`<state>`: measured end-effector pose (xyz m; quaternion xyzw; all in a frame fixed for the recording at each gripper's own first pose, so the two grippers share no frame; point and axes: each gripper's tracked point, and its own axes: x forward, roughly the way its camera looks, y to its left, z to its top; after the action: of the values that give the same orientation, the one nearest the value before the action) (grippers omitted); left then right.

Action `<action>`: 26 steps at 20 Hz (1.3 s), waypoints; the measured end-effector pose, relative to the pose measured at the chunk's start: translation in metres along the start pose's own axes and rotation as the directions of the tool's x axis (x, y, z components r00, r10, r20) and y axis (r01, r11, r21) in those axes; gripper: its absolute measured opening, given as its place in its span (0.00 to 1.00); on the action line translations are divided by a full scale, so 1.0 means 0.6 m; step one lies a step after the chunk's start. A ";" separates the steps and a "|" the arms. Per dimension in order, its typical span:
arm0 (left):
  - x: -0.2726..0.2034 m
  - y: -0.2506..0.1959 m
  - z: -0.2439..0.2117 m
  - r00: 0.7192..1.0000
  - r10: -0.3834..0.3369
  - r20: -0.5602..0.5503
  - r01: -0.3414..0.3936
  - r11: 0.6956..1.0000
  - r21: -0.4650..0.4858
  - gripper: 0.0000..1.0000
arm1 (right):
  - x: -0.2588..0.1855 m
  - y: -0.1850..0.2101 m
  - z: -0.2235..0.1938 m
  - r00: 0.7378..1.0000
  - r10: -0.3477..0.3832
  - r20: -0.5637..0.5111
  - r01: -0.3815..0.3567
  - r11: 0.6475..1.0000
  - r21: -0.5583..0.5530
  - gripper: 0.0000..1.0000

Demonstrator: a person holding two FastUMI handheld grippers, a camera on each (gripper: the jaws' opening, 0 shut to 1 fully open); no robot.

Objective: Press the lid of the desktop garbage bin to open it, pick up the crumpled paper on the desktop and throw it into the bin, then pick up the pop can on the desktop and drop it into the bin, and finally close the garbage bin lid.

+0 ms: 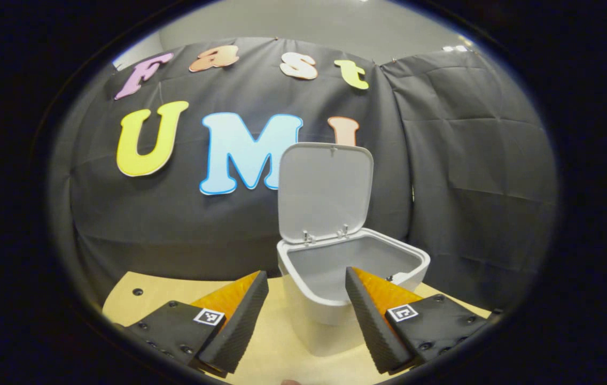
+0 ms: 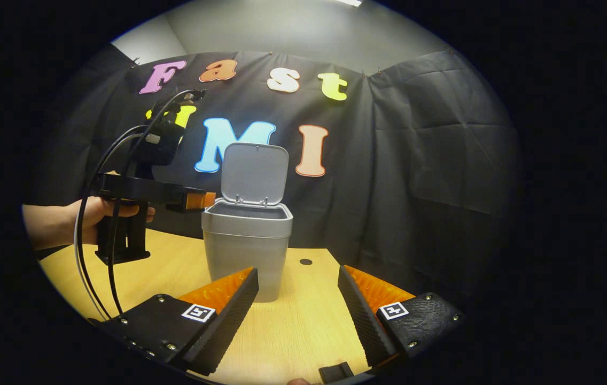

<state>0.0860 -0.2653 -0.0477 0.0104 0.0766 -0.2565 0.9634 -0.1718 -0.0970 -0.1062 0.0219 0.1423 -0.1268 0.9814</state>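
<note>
Grey bin [image 2: 246,251] stands lid-up [image 2: 254,174] on my bench [image 2: 303,326]. Left tongs [image 1: 307,299] hover above its rim, spread wide, empty; right tongs [image 2: 298,302] gape empty, bin at twelve o'clock. My hand [image 2: 95,216] grips the left handle level.

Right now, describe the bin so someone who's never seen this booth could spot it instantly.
Start at the light wooden desktop in front of the black cloth wall. The garbage bin stands on it near the back edge, a small pale grey tub that narrows toward its base. Its hinged lid stands upright and open, and the left hand-held gripper hovers just beside its rim.
</note>
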 end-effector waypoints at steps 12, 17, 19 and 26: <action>-0.155 0.069 -0.061 0.995 0.095 -0.017 -0.094 0.994 0.054 0.94 | 0.008 0.130 0.020 0.982 0.190 0.018 -0.190 0.982 -0.002 0.96; -0.225 0.101 -0.091 0.991 0.127 -0.043 -0.128 0.992 -0.005 0.98 | 0.000 0.168 0.015 0.973 0.233 0.004 -0.233 0.972 0.026 0.96; -0.254 0.117 -0.108 0.987 0.144 -0.063 -0.146 0.989 -0.024 0.98 | -0.003 0.182 0.007 0.968 0.250 -0.006 -0.249 0.967 0.044 0.96; -0.357 0.170 -0.139 0.974 0.211 -0.089 -0.214 0.976 -0.028 0.98 | -0.011 0.248 -0.039 0.942 0.327 -0.077 -0.320 0.943 0.093 0.96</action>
<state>-0.0585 -0.0664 -0.0992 0.0115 0.1211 -0.1500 0.9812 -0.1464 0.0502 -0.1257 0.0896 0.1763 0.0317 0.9797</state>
